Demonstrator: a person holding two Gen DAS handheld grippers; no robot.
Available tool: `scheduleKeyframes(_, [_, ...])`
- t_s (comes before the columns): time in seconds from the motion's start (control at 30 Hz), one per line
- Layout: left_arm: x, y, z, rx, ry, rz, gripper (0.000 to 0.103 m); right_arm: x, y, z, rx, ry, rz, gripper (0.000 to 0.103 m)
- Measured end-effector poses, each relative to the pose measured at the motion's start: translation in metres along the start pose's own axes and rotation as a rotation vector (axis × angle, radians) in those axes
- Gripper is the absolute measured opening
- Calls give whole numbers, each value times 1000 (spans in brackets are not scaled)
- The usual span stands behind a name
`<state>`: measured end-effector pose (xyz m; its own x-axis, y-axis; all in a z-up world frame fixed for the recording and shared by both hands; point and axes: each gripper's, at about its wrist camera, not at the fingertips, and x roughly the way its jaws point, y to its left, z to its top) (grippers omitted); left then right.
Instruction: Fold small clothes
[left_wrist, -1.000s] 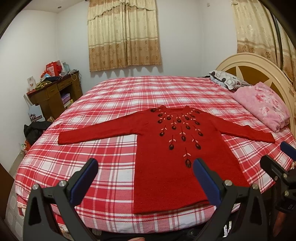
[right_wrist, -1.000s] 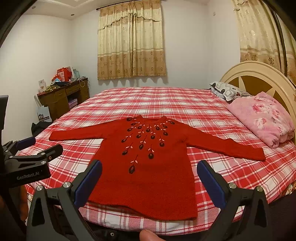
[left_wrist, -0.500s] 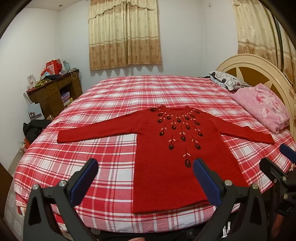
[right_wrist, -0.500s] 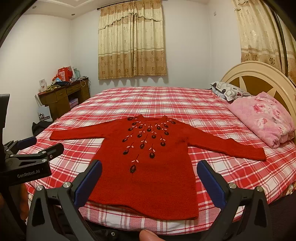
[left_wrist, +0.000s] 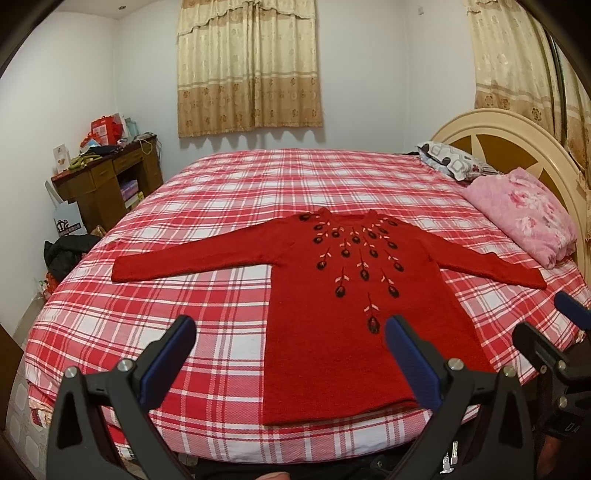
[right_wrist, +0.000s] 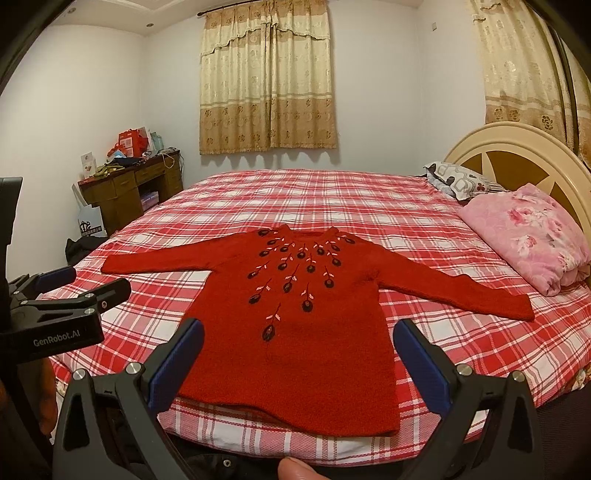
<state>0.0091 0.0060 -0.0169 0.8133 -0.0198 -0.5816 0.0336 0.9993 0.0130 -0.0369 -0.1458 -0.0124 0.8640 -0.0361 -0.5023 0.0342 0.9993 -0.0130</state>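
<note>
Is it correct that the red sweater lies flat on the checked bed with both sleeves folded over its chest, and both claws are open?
Not quite. The red sweater has both sleeves spread out to the sides, as the right wrist view shows. It does lie flat on the checked bed, and the left claw and right claw are open.

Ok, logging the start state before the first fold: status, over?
Left gripper open, right gripper open, both short of the bed. Red sweater flat, sleeves spread, unfolded. Pink quilt lies beyond the right sleeve, apart.
</note>
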Motion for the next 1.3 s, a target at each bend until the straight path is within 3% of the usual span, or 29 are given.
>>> scheduleKeyframes(0.77, [2, -1, 3, -5, 11, -19, 103, 0, 6, -3, -27, -29, -7, 102])
scheduleKeyframes(1.3, [48, -9, 2, 58, 78, -30, 103, 64, -30, -22, 49, 93, -14, 102])
